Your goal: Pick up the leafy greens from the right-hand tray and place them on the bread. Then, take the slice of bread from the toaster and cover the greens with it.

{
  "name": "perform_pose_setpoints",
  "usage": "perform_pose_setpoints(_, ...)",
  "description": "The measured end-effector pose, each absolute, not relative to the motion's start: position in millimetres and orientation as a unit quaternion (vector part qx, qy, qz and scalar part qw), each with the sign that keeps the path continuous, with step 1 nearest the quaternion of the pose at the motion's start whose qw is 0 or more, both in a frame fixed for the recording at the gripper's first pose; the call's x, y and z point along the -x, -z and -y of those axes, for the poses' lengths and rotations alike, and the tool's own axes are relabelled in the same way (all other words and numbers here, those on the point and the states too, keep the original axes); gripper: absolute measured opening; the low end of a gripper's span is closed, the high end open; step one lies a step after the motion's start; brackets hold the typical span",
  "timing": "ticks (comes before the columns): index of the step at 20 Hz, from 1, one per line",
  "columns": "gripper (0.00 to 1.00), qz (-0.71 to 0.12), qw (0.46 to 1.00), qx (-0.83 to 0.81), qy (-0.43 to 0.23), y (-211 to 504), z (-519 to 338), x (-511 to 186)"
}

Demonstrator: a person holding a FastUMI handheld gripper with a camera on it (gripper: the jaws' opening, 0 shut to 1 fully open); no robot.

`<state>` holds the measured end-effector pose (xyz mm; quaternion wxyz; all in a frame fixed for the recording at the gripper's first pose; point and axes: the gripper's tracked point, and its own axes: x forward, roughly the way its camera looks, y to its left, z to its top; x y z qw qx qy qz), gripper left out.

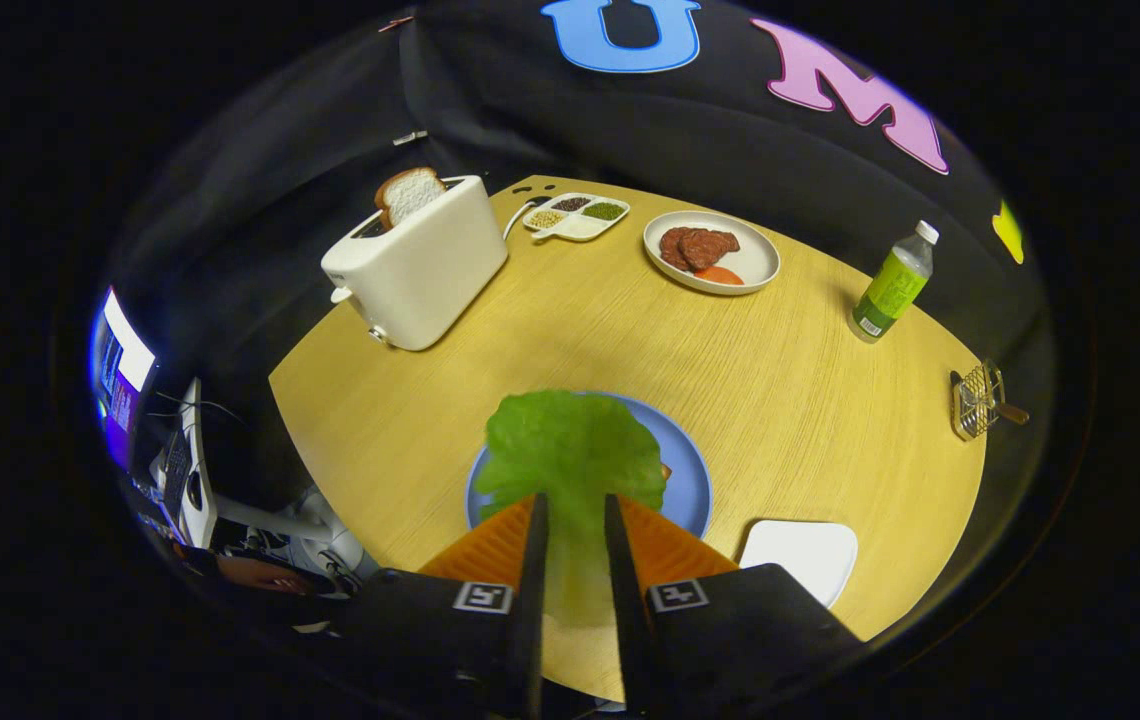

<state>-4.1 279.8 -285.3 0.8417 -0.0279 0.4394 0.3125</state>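
- Gripper view: black-fingered gripper (575, 520) pinches ruffled green lettuce leaf (570, 455) btwn both fingers, over round blue plate (692, 490).
- Bread on plate mostly hidden under leaf.
- Best: lower w/ leaf centred on plate, then release.
- White toaster (420, 265) w/ bread slice (408, 193) well beyond plate.

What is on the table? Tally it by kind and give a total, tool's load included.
Plates and trays: 4 (blue plate, white plate, divided tray, white tray)
Toaster: 1
Bottle: 1
Wire basket: 1
Leafy greens, held in the tool: 1
Total: 8
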Motion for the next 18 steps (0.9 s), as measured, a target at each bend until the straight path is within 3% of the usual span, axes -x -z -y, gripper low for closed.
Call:
perform_pose_setpoints(2, 0.75, -0.436, 0.847, 0.030, -0.303, 286.3, -275.9, 2.5)
perform_pose_setpoints(3, 0.78, -0.435, 0.848, 0.028, -0.302, 286.4, -276.0, 2.6)
perform_pose_setpoints(5, 0.74, -0.432, 0.851, 0.030, -0.298, 285.6, -271.8, 2.2)
perform_pose_setpoints(18, 0.73, -0.358, 0.886, 0.016, -0.293, 202.9, -303.1, -22.9)
